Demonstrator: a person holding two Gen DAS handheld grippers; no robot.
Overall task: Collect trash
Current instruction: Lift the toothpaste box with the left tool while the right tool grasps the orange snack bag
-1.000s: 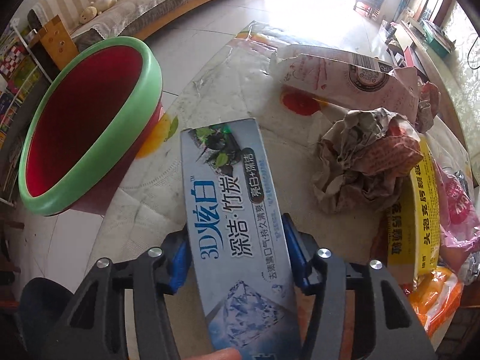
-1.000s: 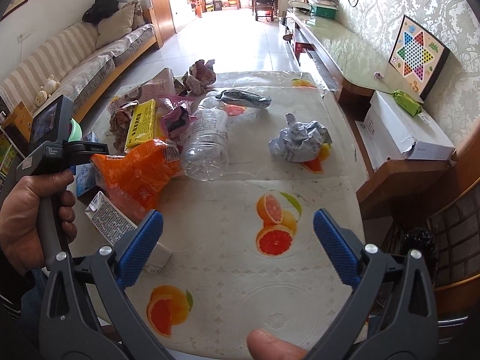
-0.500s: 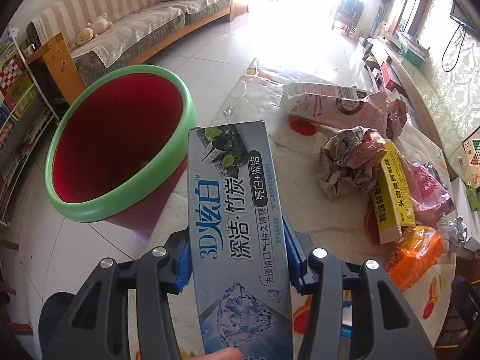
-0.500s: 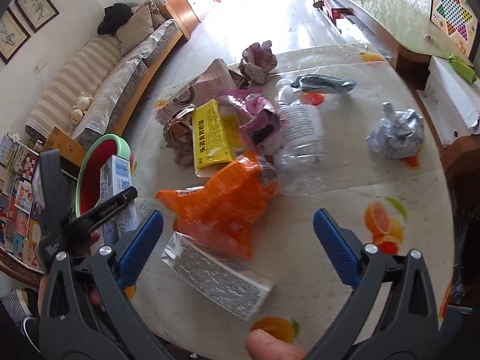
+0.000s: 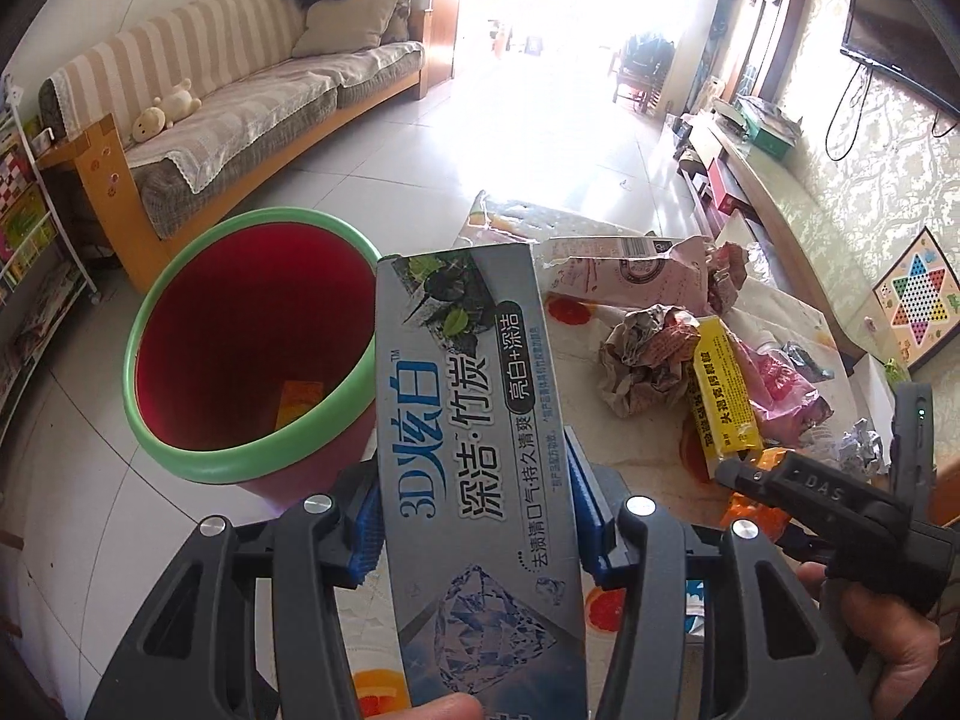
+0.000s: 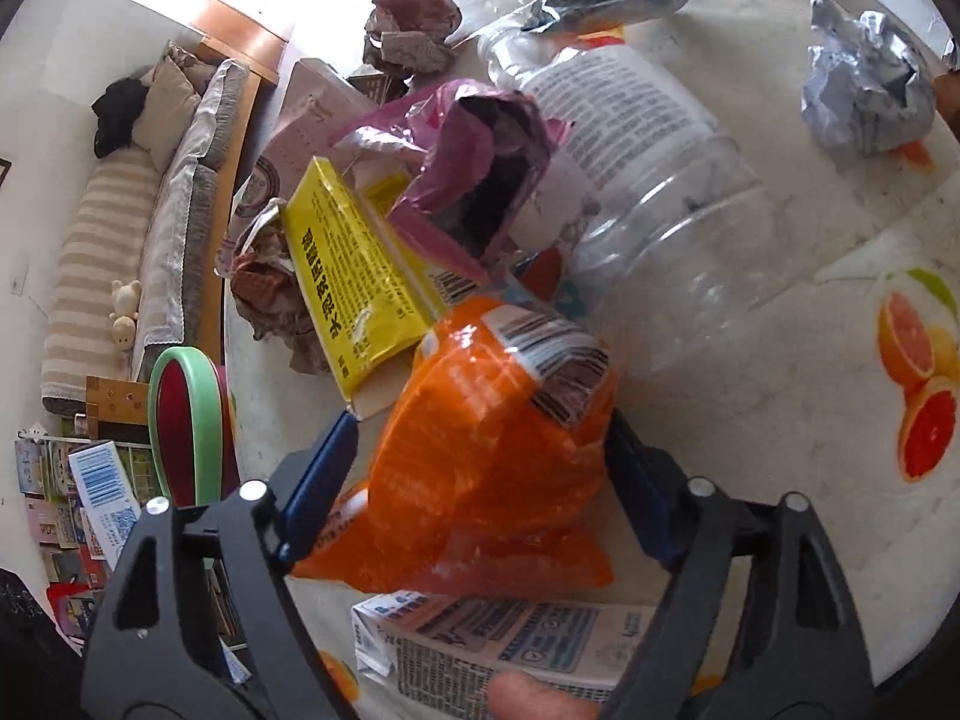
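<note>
My left gripper (image 5: 477, 510) is shut on a grey-blue toothpaste box (image 5: 462, 396), held up beside the red bin with the green rim (image 5: 252, 459). An orange item lies at the bin's bottom. In the right wrist view my right gripper (image 6: 480, 480) points down over an orange plastic bag (image 6: 480, 408) on the table. Its jaws are closing with the bag between them. The blue pads (image 6: 318, 480) stand at the bag's sides and do not visibly squeeze it. The bin (image 6: 157, 420) shows at the left, past the table edge.
On the fruit-print tablecloth (image 6: 810, 390) lie a yellow box (image 6: 348, 276), a pink bag (image 6: 480, 168), a clear bottle (image 6: 660, 180), crumpled foil (image 6: 864, 84) and a white carton (image 6: 510, 642). Crumpled paper (image 5: 648, 360) and a pale pouch (image 5: 624, 270) lie farther off. A sofa stands behind the bin.
My left gripper has risen with the toothpaste box, showing more of the bin's inside. My right gripper swung down and left over the orange bag, and its jaws narrowed around it.
</note>
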